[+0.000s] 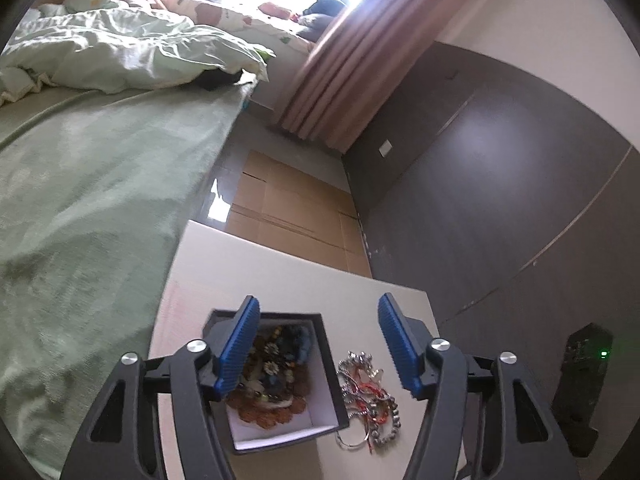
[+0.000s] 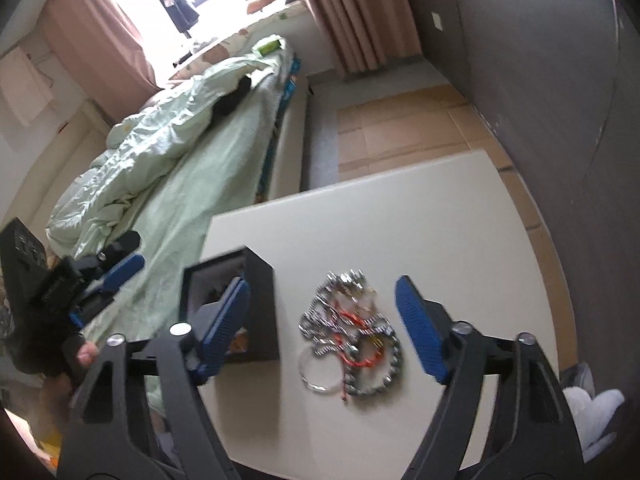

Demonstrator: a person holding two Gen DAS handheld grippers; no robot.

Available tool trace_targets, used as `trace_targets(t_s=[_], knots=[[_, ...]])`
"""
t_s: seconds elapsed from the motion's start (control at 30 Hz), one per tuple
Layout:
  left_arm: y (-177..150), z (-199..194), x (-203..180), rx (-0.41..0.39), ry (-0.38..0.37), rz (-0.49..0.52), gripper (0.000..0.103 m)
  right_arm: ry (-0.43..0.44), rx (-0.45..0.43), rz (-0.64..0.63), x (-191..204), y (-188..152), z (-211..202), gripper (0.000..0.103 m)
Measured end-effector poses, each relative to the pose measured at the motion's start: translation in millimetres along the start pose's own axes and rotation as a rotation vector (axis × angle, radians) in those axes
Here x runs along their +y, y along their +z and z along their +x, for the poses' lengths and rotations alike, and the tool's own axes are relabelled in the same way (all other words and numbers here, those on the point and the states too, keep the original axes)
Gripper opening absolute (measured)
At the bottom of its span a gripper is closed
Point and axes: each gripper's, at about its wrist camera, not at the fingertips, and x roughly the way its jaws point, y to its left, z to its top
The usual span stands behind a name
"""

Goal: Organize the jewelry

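Note:
A black box with a white lining point(image 1: 328, 376) stands open on a small white table point(image 1: 280, 280) and holds several bead and flower pieces point(image 1: 276, 372). A tangle of silver chains, bead bracelets and red cord point(image 1: 368, 396) lies on the table just right of the box. My left gripper point(image 1: 318, 346) is open and empty, above the box and the pile. In the right wrist view my right gripper point(image 2: 322, 326) is open and empty, with the pile point(image 2: 352, 332) between its fingers and the box point(image 2: 262, 300) by its left finger.
A bed with a green cover point(image 1: 92, 208) runs along the table's left side. Flat cardboard point(image 1: 296, 208) lies on the floor beyond the table. A dark wardrobe wall point(image 1: 500, 184) is on the right. The left gripper point(image 2: 116, 276) shows at the left of the right wrist view.

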Motion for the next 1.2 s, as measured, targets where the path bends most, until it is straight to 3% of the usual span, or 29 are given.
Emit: trace_targets(t_s=[0.3, 0.43, 0.7, 0.8, 0.87, 1.0, 1.2], knots=[[-16.6, 20.5, -36.8, 0.082, -0.005, 0.094, 0.036, -0.079, 0.121, 0.019, -23.7, -19.7, 26.4, 0.046], [-24.9, 27.2, -48.9, 0.113, -0.001, 0.133, 0.034, -0.106, 0.219, 0.024, -33.9, -29.5, 50.6, 0.037], [-39.4, 38.1, -57.7, 0.139, 0.034, 0.135, 0.034, -0.182, 0.327, -0.034, -37.4, -44.2, 74.7, 0.026], [-50.3, 35.6, -60.9, 0.134, 0.055, 0.13, 0.034, -0.234, 0.313, -0.106, -29.5, -49.3, 74.9, 0.022], [-61.0, 33.9, -61.9, 0.142, 0.066, 0.129, 0.034, -0.277, 0.309, -0.137, -27.4, -53.0, 74.1, 0.011], [-78.5, 29.6, -63.3, 0.153, 0.082, 0.117, 0.034, -0.249, 0.303, -0.115, -32.9, -56.9, 66.9, 0.01], [-99.7, 29.4, -69.8, 0.168, 0.108, 0.101, 0.034, -0.199, 0.192, 0.001, -53.6, -53.3, 31.5, 0.01]])
